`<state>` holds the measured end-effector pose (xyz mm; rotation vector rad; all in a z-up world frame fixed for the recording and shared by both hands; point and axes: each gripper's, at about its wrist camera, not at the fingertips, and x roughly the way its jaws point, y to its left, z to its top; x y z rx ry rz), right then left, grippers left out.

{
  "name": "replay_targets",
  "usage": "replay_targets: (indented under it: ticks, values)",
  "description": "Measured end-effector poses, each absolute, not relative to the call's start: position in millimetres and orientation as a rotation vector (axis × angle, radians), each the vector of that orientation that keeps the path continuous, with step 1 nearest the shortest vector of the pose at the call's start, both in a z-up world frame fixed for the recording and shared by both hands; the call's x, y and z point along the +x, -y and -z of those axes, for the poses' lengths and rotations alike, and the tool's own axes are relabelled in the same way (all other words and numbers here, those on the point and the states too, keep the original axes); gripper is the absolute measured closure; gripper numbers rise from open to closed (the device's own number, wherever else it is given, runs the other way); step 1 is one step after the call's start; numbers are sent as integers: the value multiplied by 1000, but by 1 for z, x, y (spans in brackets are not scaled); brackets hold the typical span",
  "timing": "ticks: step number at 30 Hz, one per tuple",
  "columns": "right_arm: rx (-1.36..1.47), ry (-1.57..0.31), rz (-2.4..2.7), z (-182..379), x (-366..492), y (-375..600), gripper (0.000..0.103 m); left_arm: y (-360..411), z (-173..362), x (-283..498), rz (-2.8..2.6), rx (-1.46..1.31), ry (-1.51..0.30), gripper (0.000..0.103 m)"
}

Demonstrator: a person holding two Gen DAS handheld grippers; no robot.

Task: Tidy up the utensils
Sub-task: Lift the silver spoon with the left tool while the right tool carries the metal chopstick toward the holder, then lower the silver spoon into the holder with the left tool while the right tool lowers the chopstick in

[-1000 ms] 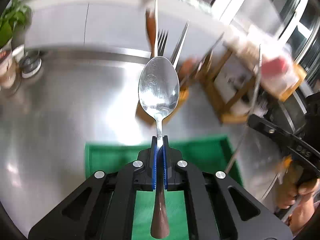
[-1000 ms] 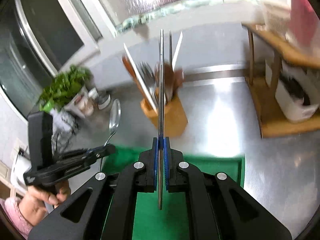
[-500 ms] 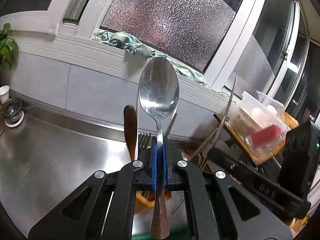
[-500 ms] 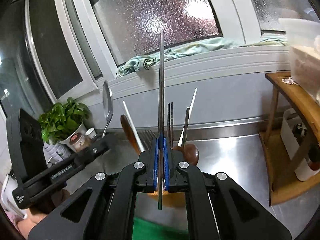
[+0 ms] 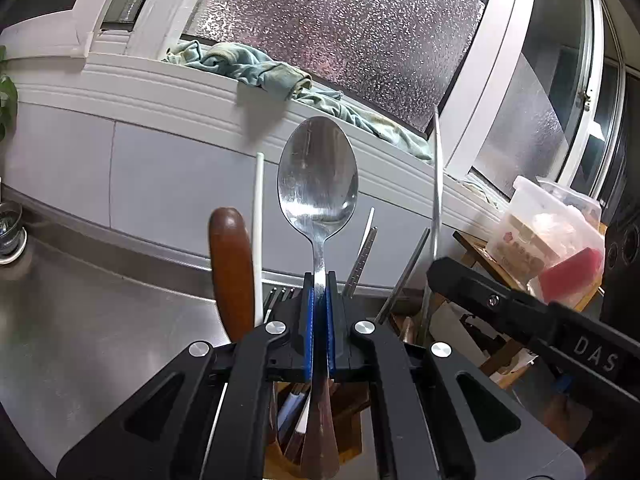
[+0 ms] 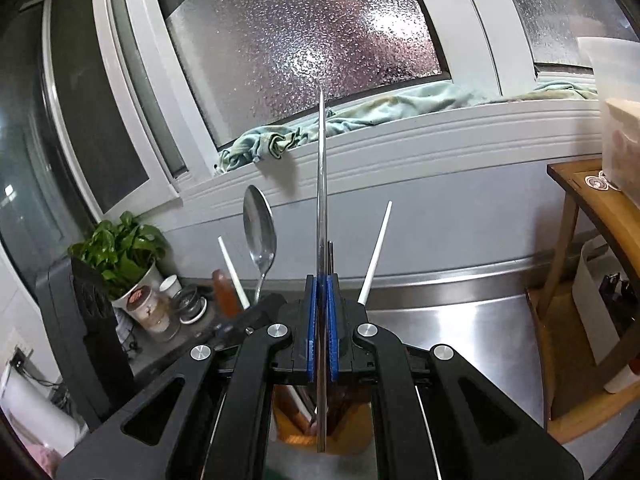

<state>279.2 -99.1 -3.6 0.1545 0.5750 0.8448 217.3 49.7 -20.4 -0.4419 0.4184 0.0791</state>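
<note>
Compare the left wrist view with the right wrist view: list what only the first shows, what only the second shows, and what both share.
Only the left wrist view: the left claw shut on the spoon seen face-on, and the food containers on the wooden rack.

Only the right wrist view: the right claw shut on a thin metal utensil seen edge-on, plus the potted plant.

Both: the wooden utensil holder below the claws, the white chopsticks, the cloth on the sill, the frosted window and steel counter.
</note>
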Motion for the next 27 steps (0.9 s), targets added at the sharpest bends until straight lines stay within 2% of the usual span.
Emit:
replay_targets:
  ticks: [7, 14, 27]
  values:
    - [170, -537, -867, 10, 276, 95, 98, -45, 29, 221, -99, -414, -400, 99]
    - [194, -595, -950, 12, 278, 96, 98, -52, 26, 216, -62, -458, -401, 99]
    - [-67, -763, -967, 35, 260, 81, 98, -71, 24, 195, 14, -476, -442, 99]
